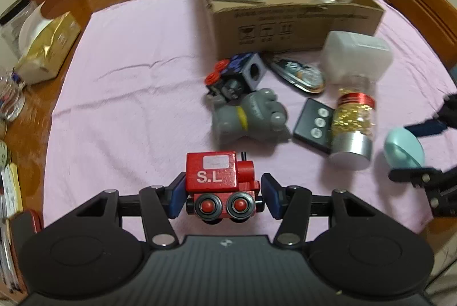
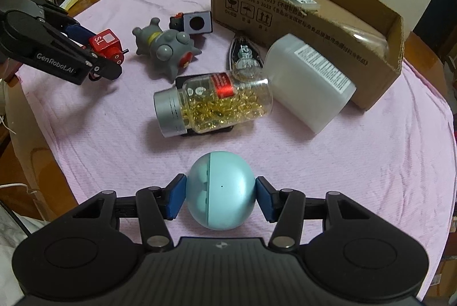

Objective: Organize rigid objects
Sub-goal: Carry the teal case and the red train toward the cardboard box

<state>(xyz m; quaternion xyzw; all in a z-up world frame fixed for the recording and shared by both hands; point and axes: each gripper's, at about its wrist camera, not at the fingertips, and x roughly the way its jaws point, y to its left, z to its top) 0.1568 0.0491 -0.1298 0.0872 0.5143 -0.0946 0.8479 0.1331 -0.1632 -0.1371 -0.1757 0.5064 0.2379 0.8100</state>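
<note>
Left wrist view: my left tongs [image 1: 222, 196] are clenching a red toy train [image 1: 221, 183] marked "S.L", blue pads pressing its sides, over the pink cloth [image 1: 128, 91] on the tabletop. Right wrist view: my right tongs [image 2: 220, 199] are gripping a light blue egg-shaped case [image 2: 221, 191] just above the cloth. A capsule bottle [image 2: 211, 103] is lying nearby, and a cardboard box [image 2: 300, 20] is standing behind it.
</note>
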